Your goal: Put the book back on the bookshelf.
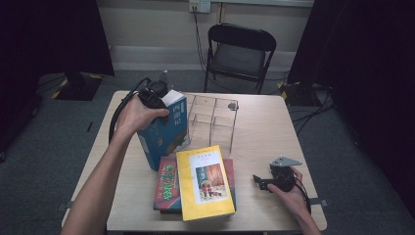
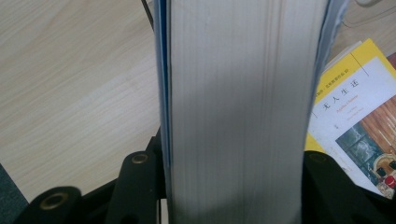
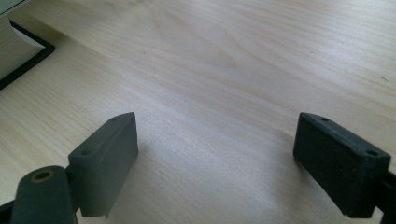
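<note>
Pale wood is covering the table (image 1: 254, 127), which is standing on grey carpet with a black folding chair (image 1: 240, 51) behind it and dark curtains hanging at both sides of the room. Going from left to right: the left gripper (image 1: 155, 98) is clamping the blue book (image 1: 164, 129) from above — in the left gripper view its jaws are pressing both covers with the page block (image 2: 238, 112) between them. The book is standing upright near the table's left middle, just beside the wire rack (image 1: 213, 120). In front of it, a yellow book (image 1: 204, 182) is lying on a red book (image 1: 166, 183). Further right, the right gripper (image 1: 262, 182) is resting low over bare wood, well apart from the books — its jaws are standing wide apart, gripping nothing.
</note>
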The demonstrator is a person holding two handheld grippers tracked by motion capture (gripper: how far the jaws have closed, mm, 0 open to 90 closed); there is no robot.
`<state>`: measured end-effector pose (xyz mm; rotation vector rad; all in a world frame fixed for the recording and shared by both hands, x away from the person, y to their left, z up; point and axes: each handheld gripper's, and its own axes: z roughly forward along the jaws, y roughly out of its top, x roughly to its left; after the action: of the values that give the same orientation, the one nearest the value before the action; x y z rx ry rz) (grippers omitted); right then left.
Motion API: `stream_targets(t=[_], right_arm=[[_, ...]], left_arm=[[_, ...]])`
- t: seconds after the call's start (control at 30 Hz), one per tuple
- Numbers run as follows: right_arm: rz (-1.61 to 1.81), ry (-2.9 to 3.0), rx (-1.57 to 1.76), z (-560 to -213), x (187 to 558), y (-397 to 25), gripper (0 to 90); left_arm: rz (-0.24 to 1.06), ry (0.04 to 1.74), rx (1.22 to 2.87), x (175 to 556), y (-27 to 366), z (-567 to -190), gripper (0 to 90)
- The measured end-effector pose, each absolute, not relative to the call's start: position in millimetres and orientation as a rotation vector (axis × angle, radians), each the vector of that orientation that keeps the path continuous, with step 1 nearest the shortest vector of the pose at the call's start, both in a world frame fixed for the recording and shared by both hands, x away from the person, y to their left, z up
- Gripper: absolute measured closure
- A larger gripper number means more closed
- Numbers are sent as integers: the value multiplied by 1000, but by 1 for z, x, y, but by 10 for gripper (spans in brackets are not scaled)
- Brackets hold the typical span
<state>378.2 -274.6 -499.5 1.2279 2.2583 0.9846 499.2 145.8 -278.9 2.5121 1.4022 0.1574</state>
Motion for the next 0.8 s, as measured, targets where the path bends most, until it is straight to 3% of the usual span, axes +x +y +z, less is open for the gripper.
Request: stream_targets(t=[0.8], right_arm=[[988,2260,1225,-500,379,-275,140]], left_arm=[[130,1453,2525,501,138,-270,611]])
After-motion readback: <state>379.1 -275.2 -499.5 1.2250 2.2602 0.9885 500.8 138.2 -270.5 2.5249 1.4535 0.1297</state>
